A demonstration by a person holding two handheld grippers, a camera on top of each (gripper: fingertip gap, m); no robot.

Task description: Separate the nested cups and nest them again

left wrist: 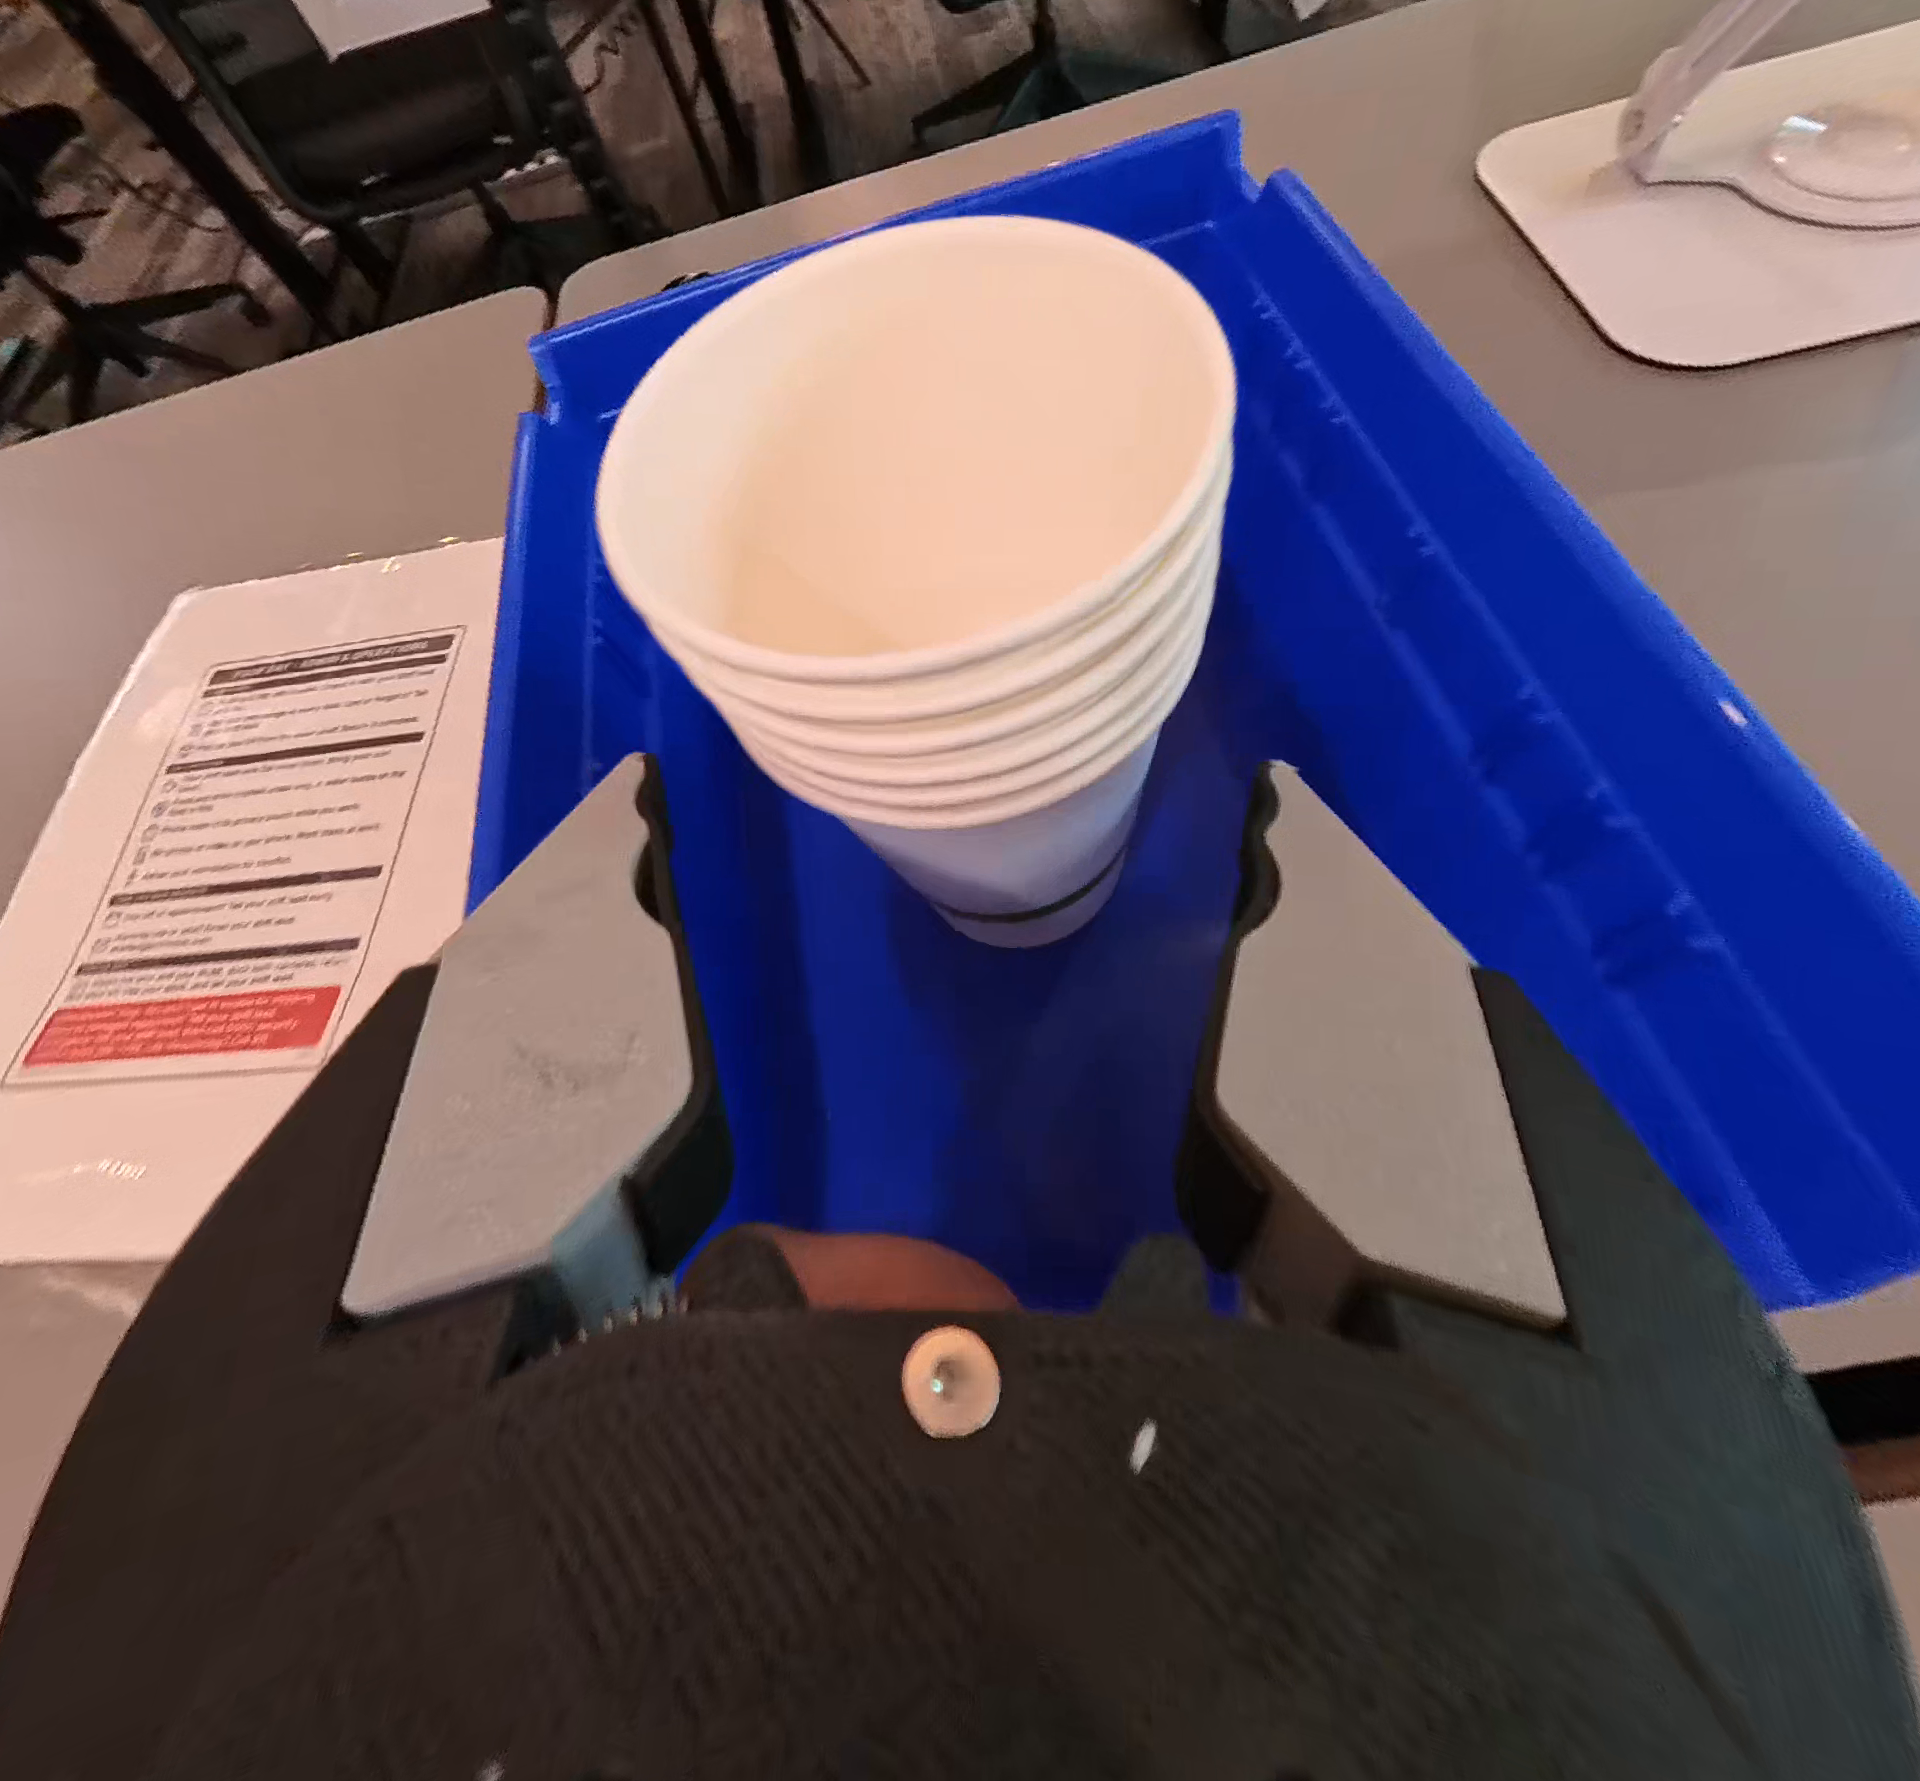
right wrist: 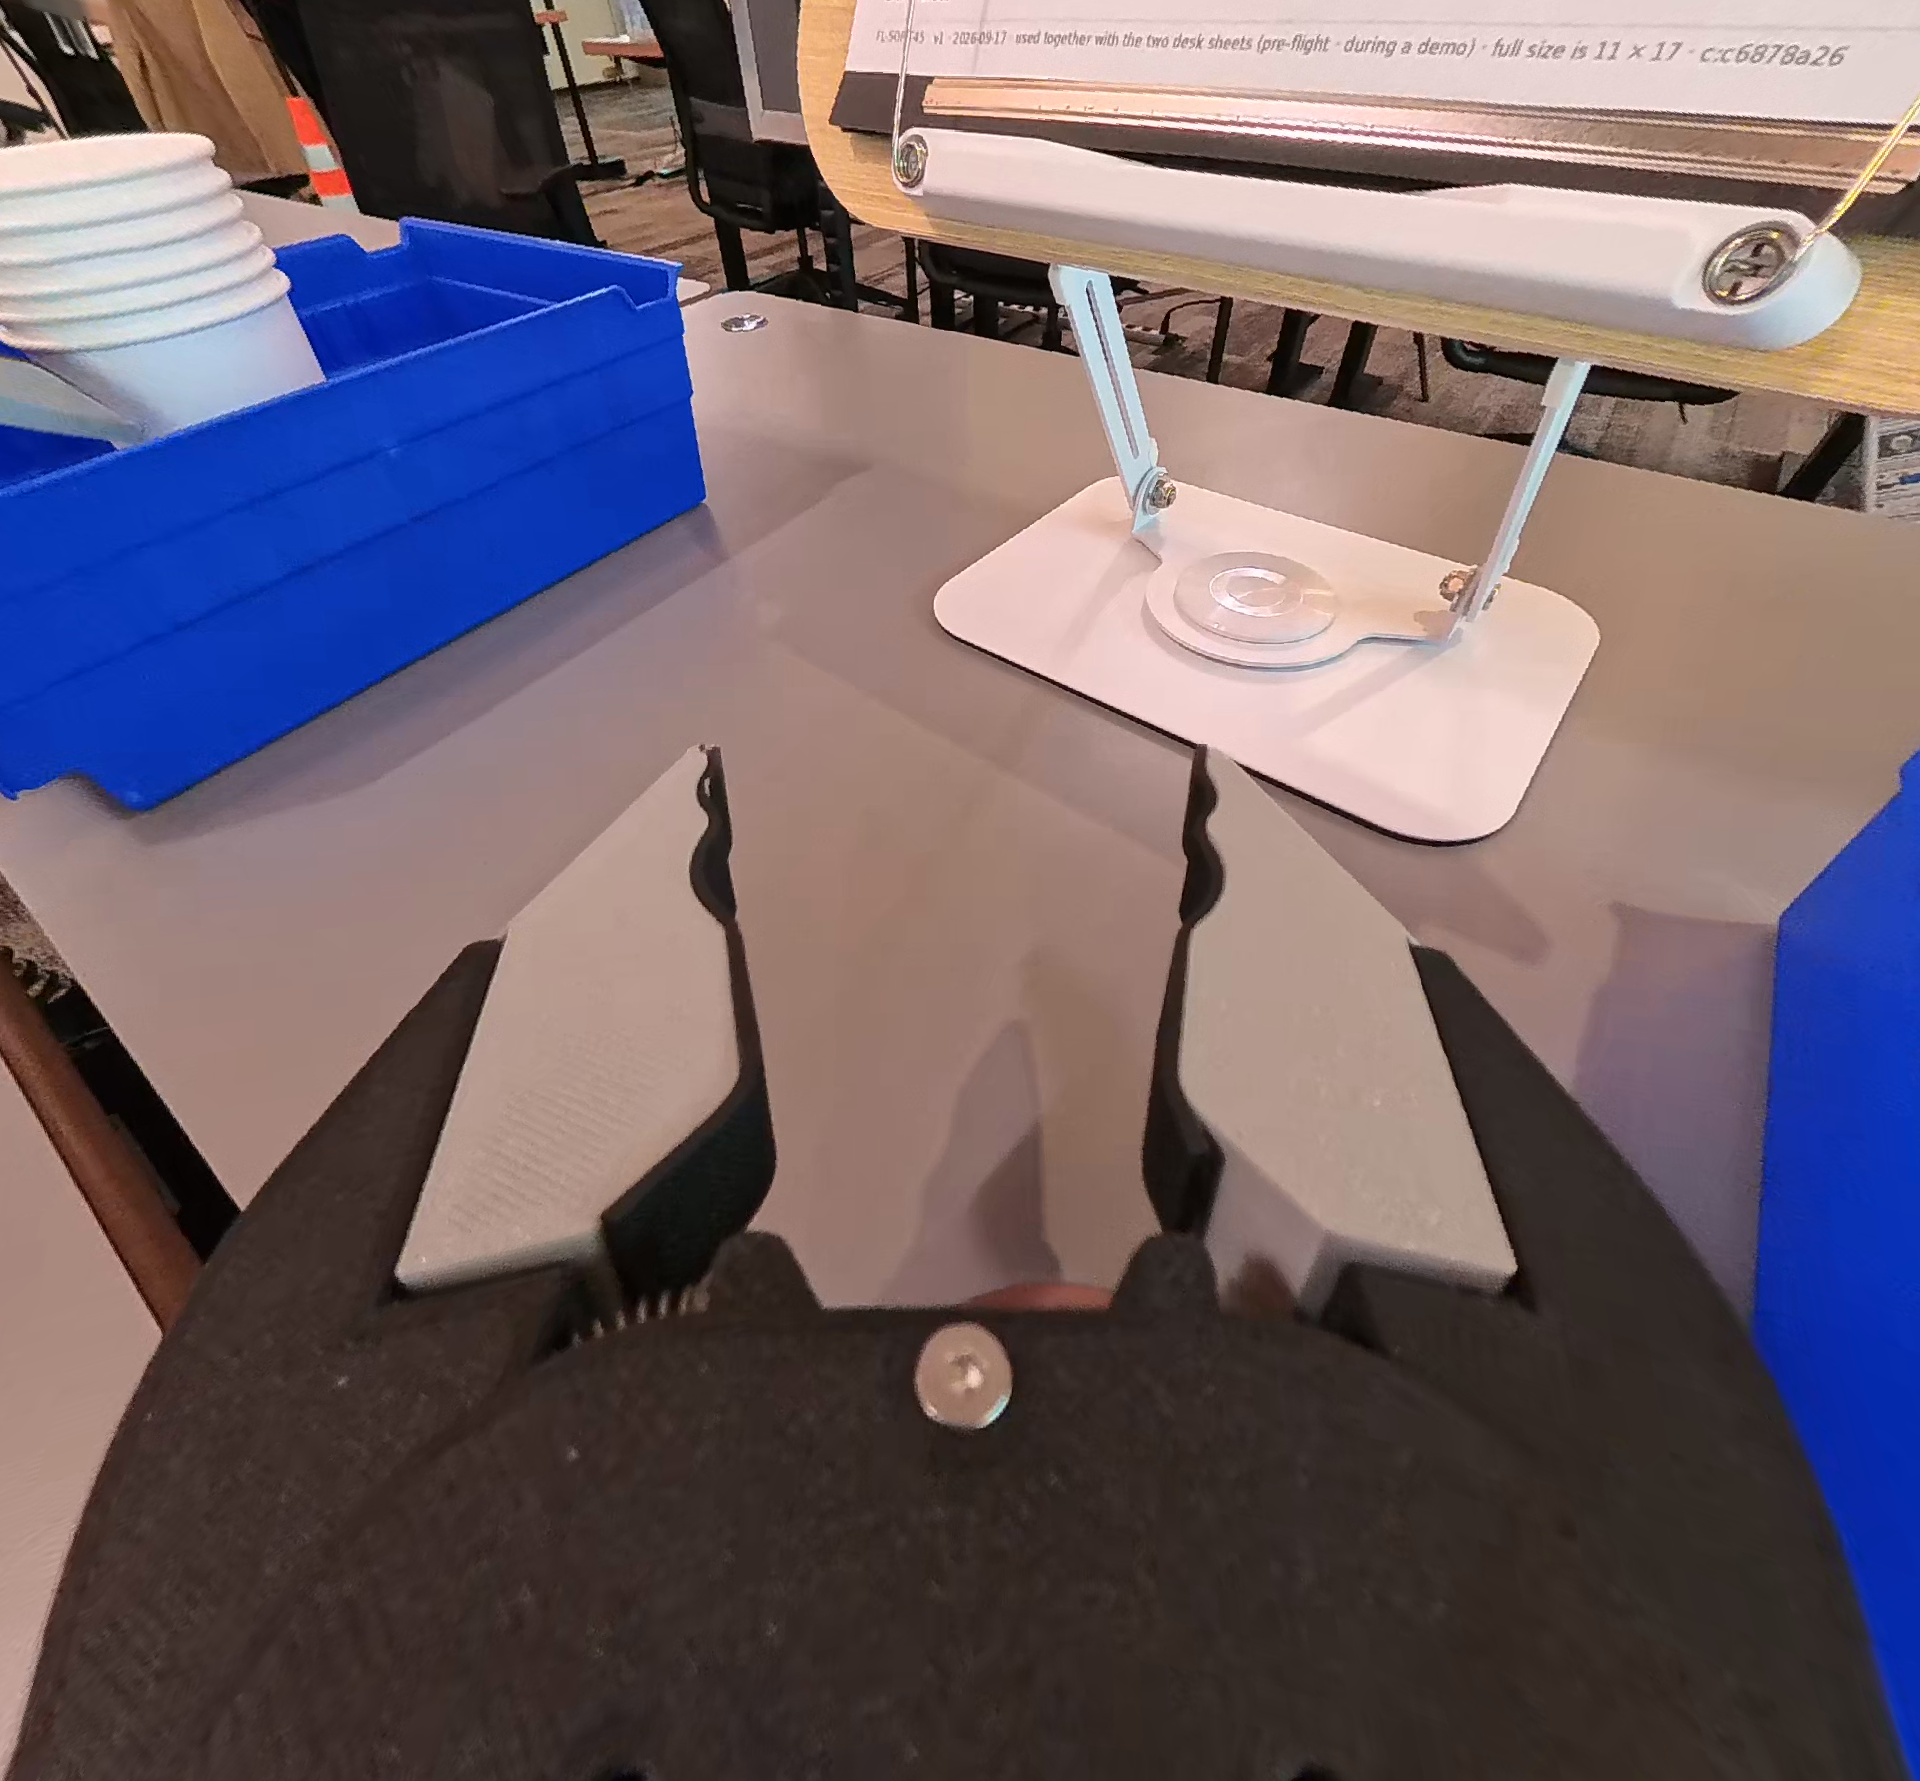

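Observation:
A stack of several nested white paper cups point(left wrist: 925, 578) stands upright in a blue plastic bin point(left wrist: 1455, 692) on the grey table. My left gripper point(left wrist: 951, 775) is open, its fingers to either side of the stack's base, just short of it and not touching. The same stack point(right wrist: 135, 277) and bin point(right wrist: 364, 526) show at the far left of the right wrist view, with a grey finger of the left gripper point(right wrist: 62, 401) beside the cups. My right gripper point(right wrist: 956, 765) is open and empty above the bare table.
A printed sheet point(left wrist: 239, 858) lies left of the bin. A white document stand point(right wrist: 1268, 651) holding a board with a sheet stands ahead of the right gripper; its base also shows in the left wrist view point(left wrist: 1714, 235). A second blue bin's edge point(right wrist: 1849, 1212) is at right. Chairs stand beyond the table.

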